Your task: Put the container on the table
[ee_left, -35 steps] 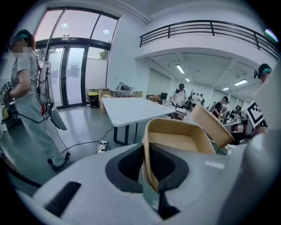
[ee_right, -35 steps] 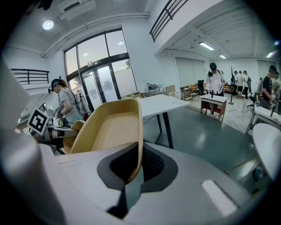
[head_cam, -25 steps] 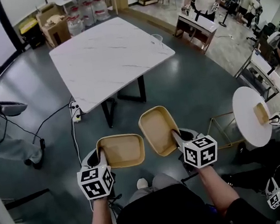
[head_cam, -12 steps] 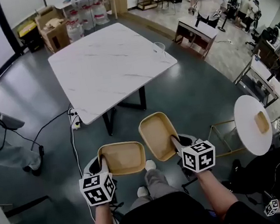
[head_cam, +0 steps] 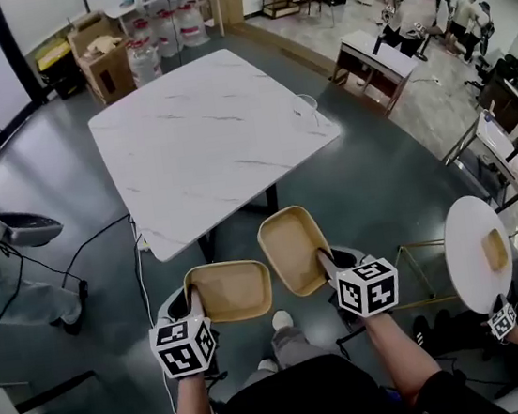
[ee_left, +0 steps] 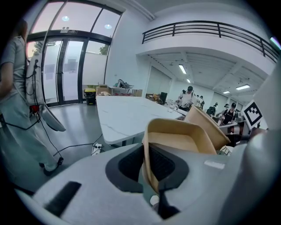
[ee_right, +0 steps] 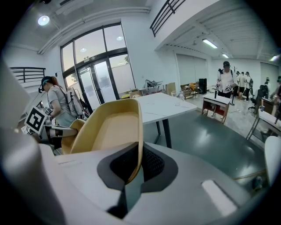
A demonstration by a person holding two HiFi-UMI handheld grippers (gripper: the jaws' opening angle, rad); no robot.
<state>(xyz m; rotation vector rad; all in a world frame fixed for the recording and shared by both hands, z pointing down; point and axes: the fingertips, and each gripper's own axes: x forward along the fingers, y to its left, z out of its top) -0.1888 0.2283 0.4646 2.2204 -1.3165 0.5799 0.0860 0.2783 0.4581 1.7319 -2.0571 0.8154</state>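
I carry two tan trays over the grey floor, short of the white marble table (head_cam: 193, 134). My left gripper (head_cam: 194, 304) is shut on the near rim of the left container (head_cam: 229, 290), which lies about level. The right gripper (head_cam: 326, 261) is shut on the rim of the right container (head_cam: 293, 247), which tilts up toward the table. In the left gripper view the left container (ee_left: 175, 139) stands between the jaws, with the other container (ee_left: 207, 127) to its right. In the right gripper view the right container (ee_right: 113, 127) fills the jaws.
A clear cup (head_cam: 307, 105) stands near the table's right corner. A small round white table (head_cam: 476, 253) with another tan tray is at the right. A person (head_cam: 7, 272) stands at the left; a power strip (head_cam: 144, 240) and cables lie by the table leg. Boxes and water jugs (head_cam: 144, 55) are beyond.
The table has come nearer and lower in the head view as I walk toward it. Both grippers keep the same hold on their trays.
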